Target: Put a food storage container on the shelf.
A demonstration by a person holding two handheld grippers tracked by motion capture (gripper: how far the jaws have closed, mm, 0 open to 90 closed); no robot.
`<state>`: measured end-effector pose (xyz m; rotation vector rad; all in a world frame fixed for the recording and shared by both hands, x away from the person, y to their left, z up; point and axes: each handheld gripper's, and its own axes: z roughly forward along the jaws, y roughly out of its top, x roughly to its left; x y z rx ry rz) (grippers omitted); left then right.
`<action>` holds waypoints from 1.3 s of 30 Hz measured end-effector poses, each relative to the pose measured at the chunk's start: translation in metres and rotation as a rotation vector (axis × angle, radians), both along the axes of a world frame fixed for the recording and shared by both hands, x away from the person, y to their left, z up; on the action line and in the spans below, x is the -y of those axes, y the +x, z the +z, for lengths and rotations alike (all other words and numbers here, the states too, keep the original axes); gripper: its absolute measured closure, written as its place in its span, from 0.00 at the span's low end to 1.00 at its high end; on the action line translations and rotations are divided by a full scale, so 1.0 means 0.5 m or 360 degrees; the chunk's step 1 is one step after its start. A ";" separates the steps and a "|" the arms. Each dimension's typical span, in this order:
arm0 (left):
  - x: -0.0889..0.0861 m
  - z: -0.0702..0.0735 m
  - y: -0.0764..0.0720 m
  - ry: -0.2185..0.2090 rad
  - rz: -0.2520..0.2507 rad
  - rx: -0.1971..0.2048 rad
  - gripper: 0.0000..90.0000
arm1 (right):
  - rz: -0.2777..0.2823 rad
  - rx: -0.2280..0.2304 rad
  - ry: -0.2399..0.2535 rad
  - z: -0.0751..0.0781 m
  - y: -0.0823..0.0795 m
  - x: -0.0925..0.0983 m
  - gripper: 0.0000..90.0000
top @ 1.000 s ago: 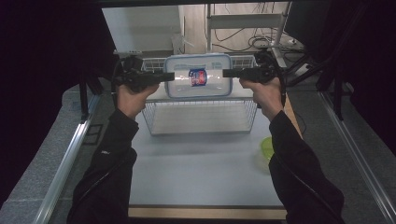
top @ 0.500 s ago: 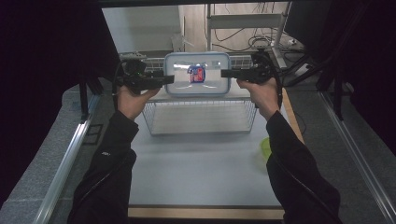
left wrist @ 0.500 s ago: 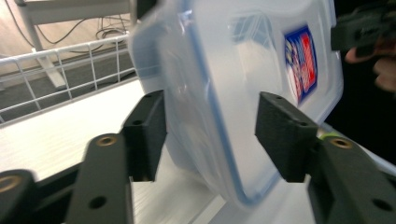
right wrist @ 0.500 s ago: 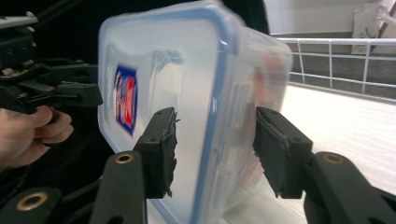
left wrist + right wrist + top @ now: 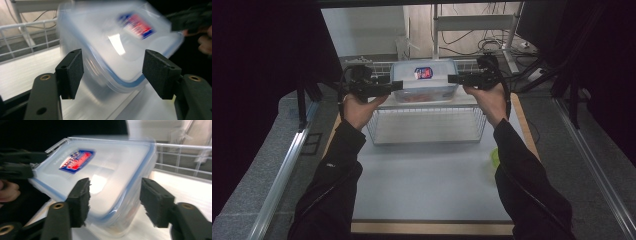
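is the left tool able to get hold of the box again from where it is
Probably yes. The left tool stands open, its jaws having just been opening, with the box corner between them and nothing else in the way. Closing should catch the box, which sits in the basket.

Clear-lidded plastic container [image 5: 424,80] sits over the far side of the wire basket [image 5: 427,125], blocking the gap between the left gripper [image 5: 398,86] and right gripper [image 5: 452,78]; near basket half and table [image 5: 422,185] in front lie free, bar a green thing [image 5: 494,157] at the right edge.
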<state>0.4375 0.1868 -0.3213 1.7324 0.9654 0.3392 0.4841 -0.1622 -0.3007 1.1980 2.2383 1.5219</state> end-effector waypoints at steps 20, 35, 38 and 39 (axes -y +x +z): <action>0.009 -0.046 -0.108 0.0182 -0.0018 0.0160 0.93 | 0.0100 0.0258 -0.0280 -0.032 -0.104 0.003 0.99; 0.031 -0.061 -0.043 0.0217 0.0123 0.0067 0.92 | 0.0073 0.0196 -0.0286 -0.060 -0.056 -0.029 0.99; 0.031 -0.059 -0.046 0.0202 0.0110 0.0076 0.91 | 0.0078 0.0191 -0.0272 -0.061 -0.057 -0.031 0.99; 0.031 -0.059 -0.046 0.0202 0.0110 0.0076 0.90 | 0.0078 0.0191 -0.0272 -0.061 -0.057 -0.031 0.99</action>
